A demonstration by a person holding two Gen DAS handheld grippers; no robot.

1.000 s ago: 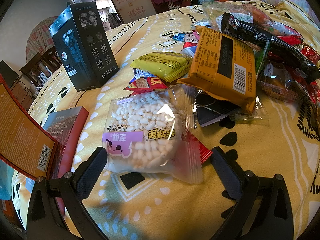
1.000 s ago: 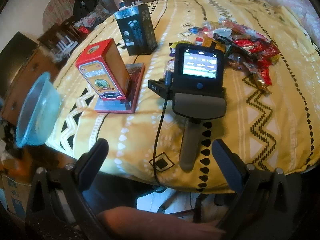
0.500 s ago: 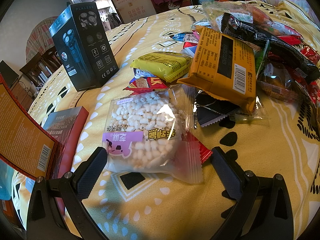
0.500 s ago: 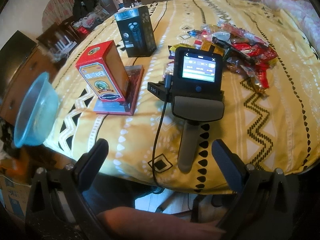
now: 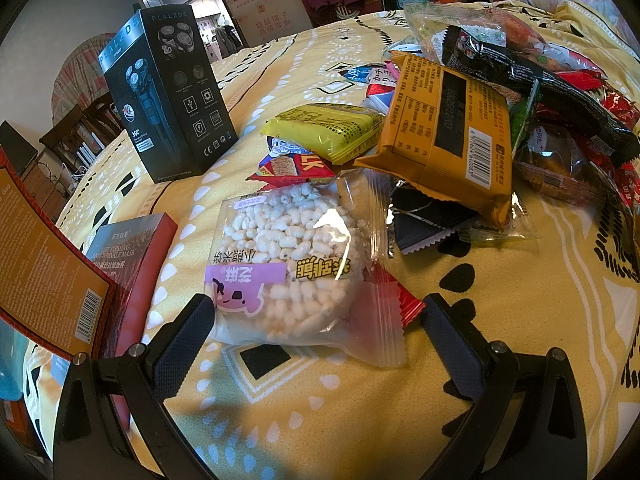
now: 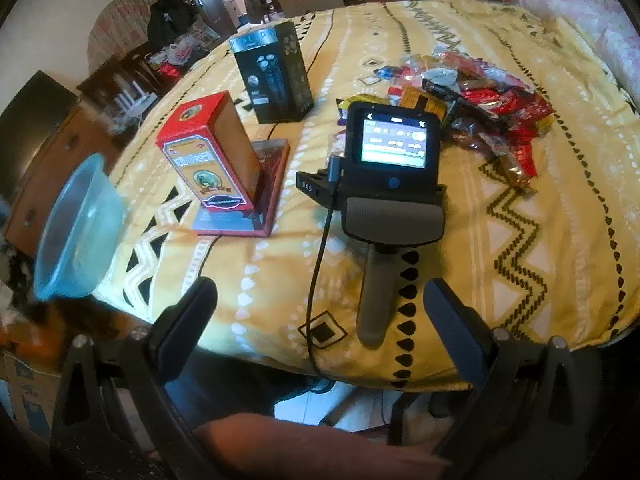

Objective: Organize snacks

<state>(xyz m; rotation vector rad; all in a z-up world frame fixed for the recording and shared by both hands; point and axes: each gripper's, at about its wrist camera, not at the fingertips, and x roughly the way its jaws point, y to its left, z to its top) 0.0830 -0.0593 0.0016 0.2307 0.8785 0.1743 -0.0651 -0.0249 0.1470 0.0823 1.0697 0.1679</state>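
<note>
The puffed rice cake packet point(image 5: 286, 268) lies flat on the yellow-clothed worktop point(image 5: 520, 320), on the near side of the snack pile point(image 5: 500, 92), its clear wrapper overlapping a red packet point(image 5: 404, 306). The left gripper point(image 5: 314, 316) sits low on the cloth with its jaws wide, one finger touching the packet's near left corner and the other standing apart beyond the wrapper's right edge, so nothing is held yet. The step in hand looks like picking this packet as the first snack to sort. To do it well, I would slide forward until the round cake itself, not just the loose film, lies between the fingers, then close gently: puffed rice crushes easily and the slick wrapper may slip or drag the red packet along. The right gripper point(image 6: 320, 314), jaws also wide and empty, hangs off the worktop's near edge, looking over the left tool's back. A blue plastic bowl point(image 6: 78, 228), left of the red box point(image 6: 208, 156), seems a likely destination.
</note>
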